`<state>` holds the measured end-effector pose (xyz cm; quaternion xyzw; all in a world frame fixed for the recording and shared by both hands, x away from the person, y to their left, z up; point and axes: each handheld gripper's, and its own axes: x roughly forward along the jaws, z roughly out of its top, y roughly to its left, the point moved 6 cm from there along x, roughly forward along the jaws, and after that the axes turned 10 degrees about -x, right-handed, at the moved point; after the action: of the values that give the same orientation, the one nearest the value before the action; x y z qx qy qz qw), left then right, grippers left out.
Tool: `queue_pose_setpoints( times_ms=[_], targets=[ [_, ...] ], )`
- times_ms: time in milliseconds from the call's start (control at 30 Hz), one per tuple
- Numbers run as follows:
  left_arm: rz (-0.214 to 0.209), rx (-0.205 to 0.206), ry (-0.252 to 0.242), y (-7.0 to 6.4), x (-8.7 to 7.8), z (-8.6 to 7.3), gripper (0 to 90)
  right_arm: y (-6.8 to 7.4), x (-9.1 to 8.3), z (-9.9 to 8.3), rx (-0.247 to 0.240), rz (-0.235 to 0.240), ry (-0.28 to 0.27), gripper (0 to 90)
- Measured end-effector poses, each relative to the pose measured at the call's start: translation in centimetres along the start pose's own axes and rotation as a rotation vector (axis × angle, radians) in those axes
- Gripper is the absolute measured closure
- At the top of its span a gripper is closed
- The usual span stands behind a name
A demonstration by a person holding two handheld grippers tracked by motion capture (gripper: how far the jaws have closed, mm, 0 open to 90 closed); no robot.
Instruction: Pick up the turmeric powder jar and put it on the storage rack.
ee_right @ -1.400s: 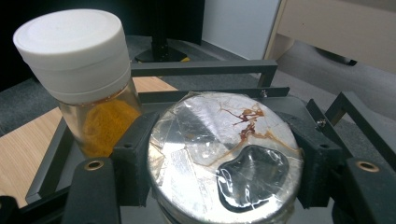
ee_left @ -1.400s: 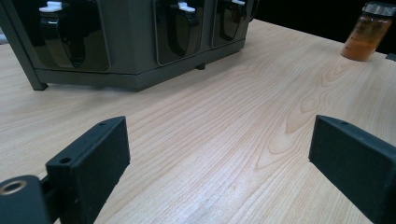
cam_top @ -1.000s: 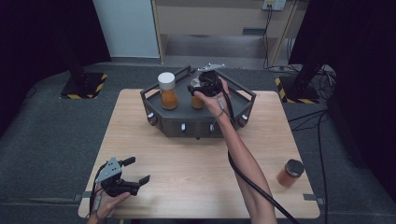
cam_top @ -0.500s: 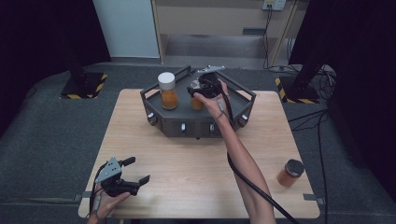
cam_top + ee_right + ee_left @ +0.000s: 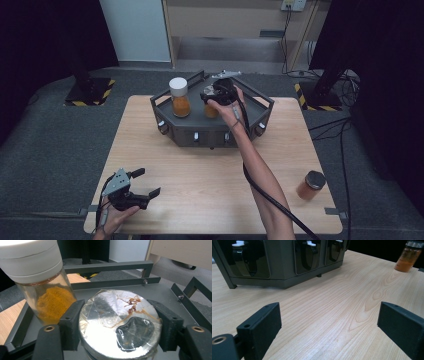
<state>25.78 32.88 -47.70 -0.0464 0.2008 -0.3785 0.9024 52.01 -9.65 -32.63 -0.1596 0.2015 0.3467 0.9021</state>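
A white-lidded jar (image 5: 179,97) of orange powder stands upright at 10 o'clock on the dark tray stand (image 5: 260,102). Another jar with a dark lid (image 5: 310,185) stands alone at 4 o'clock on the wooden tabletop (image 5: 200,170).

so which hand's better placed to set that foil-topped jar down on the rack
Right. The right gripper is clamped on the foil-topped jar over the grey rack, beside the white-lidded jar. The left gripper sits open and empty at the table's near edge.
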Motion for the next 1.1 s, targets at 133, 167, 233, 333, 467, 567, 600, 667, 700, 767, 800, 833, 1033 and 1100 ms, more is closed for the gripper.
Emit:
queue_pose_setpoints(
  times_ms=[133,167,233,333,467,567,600,667,700,767,800,833,1033,1100],
  targets=[
    [0.0,-0.002,-0.001,0.0,0.0,0.0,4.5,-0.6,-0.5,-0.1,0.049,0.02,-0.039,21.6],
    [0.0,-0.004,-0.003,0.0,0.0,0.0,4.5,-0.7,-0.7,0.0,0.045,0.024,-0.043,20.5],
    [-0.001,-0.006,-0.003,0.1,0.0,0.0,4.5,-0.7,-1.2,0.2,0.024,0.02,-0.052,18.3],
    [-0.001,-0.004,0.0,0.0,0.0,0.0,4.5,-0.8,-2.4,0.7,0.024,0.013,-0.077,13.5],
    [-0.001,-0.005,0.001,0.0,0.0,0.0,4.5,-0.5,-3.8,1.2,0.001,0.0,-0.089,11.3],
    [0.0,-0.005,0.001,0.0,0.0,0.0,4.5,-0.4,-4.9,1.3,-0.011,-0.004,-0.103,11.3],
    [0.0,-0.005,0.001,0.0,0.0,0.0,4.5,-0.4,-5.3,1.2,-0.011,0.0,-0.109,11.2],
    [-0.001,-0.007,0.001,0.0,0.1,0.0,4.5,-0.4,-6.1,1.2,-0.02,0.0,-0.111,11.1],
    [0.0,-0.006,0.002,0.0,0.1,0.0,4.5,-0.3,-6.6,1.1,-0.025,-0.001,-0.117,11.1],
    [0.0,-0.006,0.002,0.0,0.0,0.0,4.5,-0.3,-7.3,0.7,-0.025,0.01,-0.124,11.0],
    [0.0,-0.006,0.001,0.0,0.0,0.0,4.4,-0.3,-7.9,0.5,-0.033,0.012,-0.126,11.1],
    [0.0,-0.007,0.002,0.0,0.1,0.0,4.5,-0.3,-8.5,0.3,-0.037,0.009,-0.13,11.1],
    [0.002,-0.009,0.006,0.0,0.1,0.0,4.5,-0.3,-10.9,-0.8,-0.055,0.012,-0.133,10.5],
    [0.001,-0.011,0.005,0.1,0.1,0.0,4.4,-0.2,-11.9,-1.2,-0.061,0.013,-0.129,10.3]
  ],
)
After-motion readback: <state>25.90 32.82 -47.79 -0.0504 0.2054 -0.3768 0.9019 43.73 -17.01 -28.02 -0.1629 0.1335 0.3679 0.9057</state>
